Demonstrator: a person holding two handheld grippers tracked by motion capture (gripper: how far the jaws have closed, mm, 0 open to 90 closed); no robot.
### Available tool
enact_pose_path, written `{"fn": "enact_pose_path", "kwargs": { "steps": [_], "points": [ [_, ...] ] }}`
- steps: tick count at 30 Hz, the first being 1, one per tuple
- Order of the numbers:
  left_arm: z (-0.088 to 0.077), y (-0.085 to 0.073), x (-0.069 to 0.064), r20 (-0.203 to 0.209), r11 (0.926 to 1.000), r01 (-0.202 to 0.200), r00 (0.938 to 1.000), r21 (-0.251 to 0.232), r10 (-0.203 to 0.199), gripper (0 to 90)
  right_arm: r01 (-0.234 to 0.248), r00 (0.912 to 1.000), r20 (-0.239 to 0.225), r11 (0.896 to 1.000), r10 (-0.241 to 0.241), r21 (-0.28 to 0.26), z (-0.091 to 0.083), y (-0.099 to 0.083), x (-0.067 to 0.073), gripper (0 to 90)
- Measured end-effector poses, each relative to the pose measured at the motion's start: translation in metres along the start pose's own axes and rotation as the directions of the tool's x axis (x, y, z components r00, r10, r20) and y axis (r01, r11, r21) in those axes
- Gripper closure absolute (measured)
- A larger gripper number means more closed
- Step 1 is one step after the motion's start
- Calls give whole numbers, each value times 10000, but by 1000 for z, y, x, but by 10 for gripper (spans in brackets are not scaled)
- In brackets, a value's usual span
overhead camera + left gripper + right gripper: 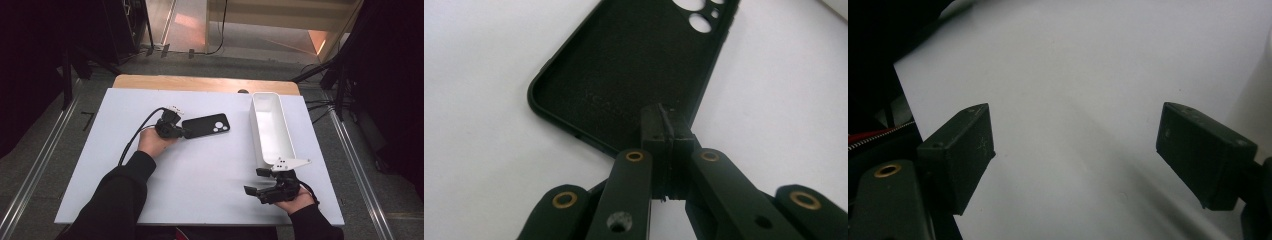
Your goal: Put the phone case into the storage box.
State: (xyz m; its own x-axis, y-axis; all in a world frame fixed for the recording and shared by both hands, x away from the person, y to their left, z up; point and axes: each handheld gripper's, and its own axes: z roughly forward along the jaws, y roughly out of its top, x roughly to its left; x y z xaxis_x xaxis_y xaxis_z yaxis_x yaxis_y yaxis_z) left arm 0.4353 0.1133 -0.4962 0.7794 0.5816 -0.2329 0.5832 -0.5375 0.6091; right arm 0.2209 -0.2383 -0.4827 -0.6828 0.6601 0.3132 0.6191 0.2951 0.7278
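Jaws first: on the right gripper (256, 181), nearest us at the near right of the table (210, 195), we saw them standing wide apart w/ nothing between them, just bare white tabletop, as the right gripper view showed (1075, 150). That gripper sat in the person's right hand (295, 200) by the near edge, its grey three-cornered plate on top, right at the near end of the white bin (270, 125); whether plate and bin touched, we couldn't tell.

Going farther, at mid-table on the left, the left gripper (184, 133) was in the left hand (154, 141), black sleeve coming in from the near edge, cable trailing off to the left. Its jaws were squeezed fully together, pinched on the rim of the black phone case (206, 125). In the left gripper view the pads (659, 131) met tight at the case's (624, 75) near corner edge, so we read that as a grip on the rim.

Case lay flat approx. centre of the table, open side up, camera cut-outs at its right end, pointing toward the bin. Well apart from the right gripper, near but not touching the bin.

Farthest, the bin ran long-ways near to far along the right side; we saw nothing inside it. Beyond the white top, a strip of wooden edge (200, 82), then floor.
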Motion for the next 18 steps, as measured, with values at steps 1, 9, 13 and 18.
{"fn": "enact_pose_path", "kwargs": {
  "steps": [1, 9, 13, 18],
  "points": [
    [0, -1, -1, 61, 10000, -11, 10000, 28, 10, 892, -1, 10000, 7, 10000, 1, -20, 0, 0, 0, 138],
    [-5, -11, -11, 263, 9998, -166, 9995, 130, 162, 892, 34, 10000, 11, 10000, -34, -63, -1, 0, 0, 138],
    [-8, -16, -16, 362, 9997, -168, 9992, 155, 163, 892, 38, 10000, -19, 10000, -38, -79, -1, 0, 0, 138],
    [-9, -21, -22, 519, 9997, -204, 9985, 161, 196, 891, 57, 10000, -74, 9998, -58, -203, -1, 0, 0, 138]
  ]
}}
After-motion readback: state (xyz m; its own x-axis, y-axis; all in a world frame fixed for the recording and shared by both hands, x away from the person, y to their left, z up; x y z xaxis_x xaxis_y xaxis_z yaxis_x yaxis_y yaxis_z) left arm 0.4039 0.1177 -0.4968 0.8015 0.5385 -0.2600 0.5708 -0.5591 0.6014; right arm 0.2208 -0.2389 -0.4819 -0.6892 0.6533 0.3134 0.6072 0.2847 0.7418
